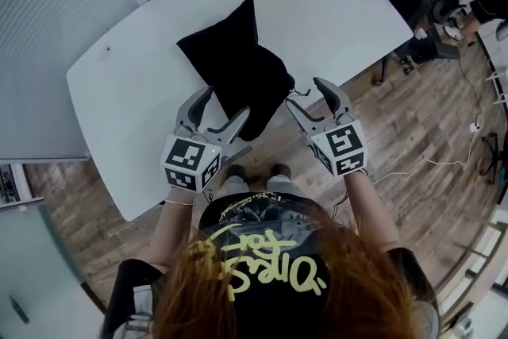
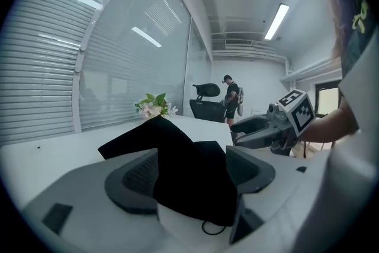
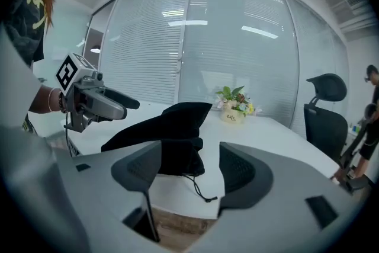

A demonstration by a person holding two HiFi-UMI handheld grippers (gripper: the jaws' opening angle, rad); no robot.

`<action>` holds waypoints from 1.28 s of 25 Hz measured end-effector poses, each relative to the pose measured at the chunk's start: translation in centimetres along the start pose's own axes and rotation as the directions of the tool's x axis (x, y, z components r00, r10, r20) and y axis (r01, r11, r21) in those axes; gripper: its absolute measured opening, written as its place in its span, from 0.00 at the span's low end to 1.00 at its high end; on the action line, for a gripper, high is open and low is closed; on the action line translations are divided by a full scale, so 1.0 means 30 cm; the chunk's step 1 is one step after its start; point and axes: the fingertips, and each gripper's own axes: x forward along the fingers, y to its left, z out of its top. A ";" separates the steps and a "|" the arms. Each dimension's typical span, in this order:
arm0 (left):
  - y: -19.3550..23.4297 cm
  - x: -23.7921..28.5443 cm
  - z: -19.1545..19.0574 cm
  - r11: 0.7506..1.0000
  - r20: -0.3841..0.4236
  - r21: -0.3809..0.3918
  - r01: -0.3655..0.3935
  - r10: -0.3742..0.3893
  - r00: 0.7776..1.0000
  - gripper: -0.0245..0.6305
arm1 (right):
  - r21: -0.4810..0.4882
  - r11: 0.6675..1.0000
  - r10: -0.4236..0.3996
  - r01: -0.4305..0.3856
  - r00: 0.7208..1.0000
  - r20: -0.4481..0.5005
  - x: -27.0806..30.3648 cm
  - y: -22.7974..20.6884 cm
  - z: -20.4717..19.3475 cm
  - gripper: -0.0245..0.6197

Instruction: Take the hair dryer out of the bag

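The bag (image 1: pixel 238 63) is lying lengthwise, mouth-end toward the person — the left gripper (image 1: pixel 226 105) is straddling that end, jaws apart, the right gripper (image 1: pixel 304 92) gaping just beside it — hair dryer unseen, presumably inside.

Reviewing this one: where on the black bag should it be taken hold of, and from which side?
Take the black bag by its gathered mouth end, nearest the table edge, where the drawstring cord trails out. Come in from the person's side, roughly level: the fabric bunches narrow there, while the far end spreads wide. The open left tongs straddle it.
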 end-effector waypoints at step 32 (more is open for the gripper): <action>-0.132 0.017 -0.248 0.952 -0.074 0.234 -0.200 0.222 0.972 0.48 | -0.606 0.735 0.339 -0.304 0.939 -0.060 0.170 0.096 -0.092 0.50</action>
